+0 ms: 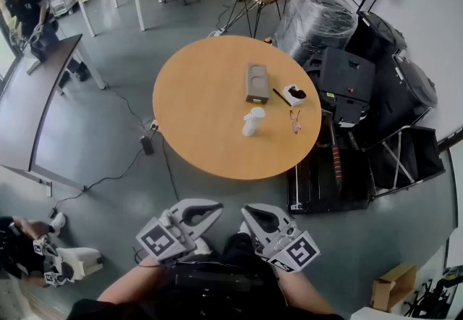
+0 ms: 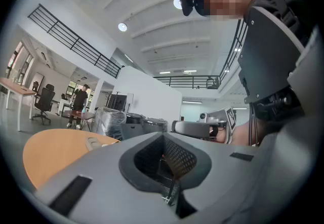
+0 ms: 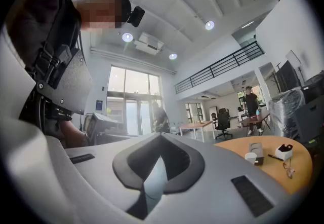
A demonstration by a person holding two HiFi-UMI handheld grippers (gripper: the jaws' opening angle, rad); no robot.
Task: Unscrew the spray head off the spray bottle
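The spray bottle (image 1: 253, 121) is seen upright on the round wooden table (image 1: 195, 137), just off its centre toward 4 o'clock; its spray head appears to be in place, though the view is too small for certainty; a grey box (image 1: 257, 83) lies at 12 o'clock from it, a white-and-black object (image 1: 294, 94) at 2 o'clock, a pair of glasses (image 1: 295, 121) at 3 o'clock. The left gripper (image 1: 205, 211) and right gripper (image 1: 255, 216) are held at 6 o'clock in the head view, well apart from the table; both pairs of jaws are closed together, with nothing between them.
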